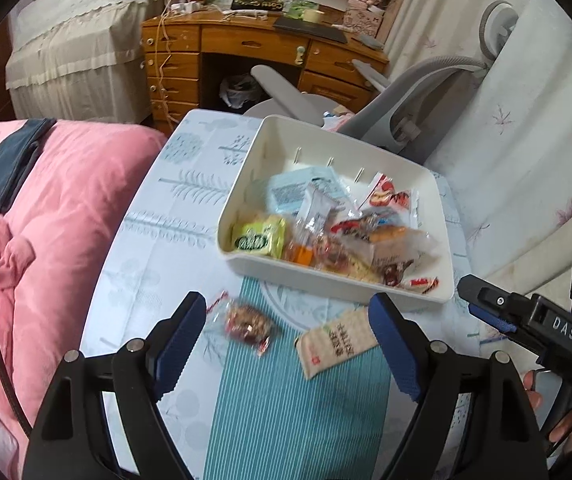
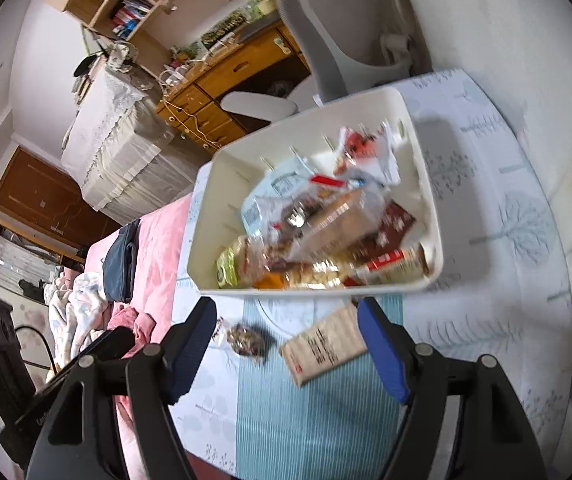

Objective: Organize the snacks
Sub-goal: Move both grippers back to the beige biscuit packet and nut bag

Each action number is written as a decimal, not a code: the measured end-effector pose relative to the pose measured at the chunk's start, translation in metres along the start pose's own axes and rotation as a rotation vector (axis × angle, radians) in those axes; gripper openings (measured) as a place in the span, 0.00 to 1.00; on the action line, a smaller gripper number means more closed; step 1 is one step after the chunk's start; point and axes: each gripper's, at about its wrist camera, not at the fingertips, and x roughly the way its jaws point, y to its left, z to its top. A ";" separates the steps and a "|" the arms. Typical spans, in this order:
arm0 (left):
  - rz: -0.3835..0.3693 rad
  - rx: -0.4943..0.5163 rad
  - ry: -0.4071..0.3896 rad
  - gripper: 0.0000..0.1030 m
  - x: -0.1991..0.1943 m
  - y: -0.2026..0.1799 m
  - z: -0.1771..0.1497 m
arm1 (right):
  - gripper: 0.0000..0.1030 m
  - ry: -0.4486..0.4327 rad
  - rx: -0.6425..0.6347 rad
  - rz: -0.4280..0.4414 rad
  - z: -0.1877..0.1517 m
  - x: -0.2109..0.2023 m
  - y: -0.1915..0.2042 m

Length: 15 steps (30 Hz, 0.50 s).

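A white bin (image 1: 246,168) (image 2: 222,184) on the table holds several wrapped snacks. Two snacks lie on the teal striped mat in front of it: a clear-wrapped brown candy (image 1: 248,323) (image 2: 246,340) and a beige flat packet (image 1: 336,340) (image 2: 324,346). My left gripper (image 1: 286,340) is open and empty, its fingers on either side of both loose snacks and above them. My right gripper (image 2: 288,344) is open and empty, likewise over both snacks. The right gripper also shows at the right edge of the left wrist view (image 1: 486,306).
A pink quilt (image 1: 66,208) (image 2: 154,240) lies left of the table. A grey office chair (image 1: 386,100) (image 2: 342,28) stands behind the bin, with a wooden desk (image 1: 222,52) beyond. The table's patterned white cloth (image 2: 506,220) extends to the right.
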 end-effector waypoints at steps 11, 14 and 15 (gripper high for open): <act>0.010 0.066 0.082 0.82 0.010 0.014 -0.013 | 0.73 0.070 0.244 -0.056 -0.029 0.012 -0.026; -0.004 0.097 0.111 0.82 0.018 0.022 -0.011 | 0.73 0.077 0.327 -0.076 -0.037 0.019 -0.027; -0.014 0.112 0.127 0.82 0.021 0.026 -0.010 | 0.73 0.078 0.346 -0.081 -0.039 0.020 -0.027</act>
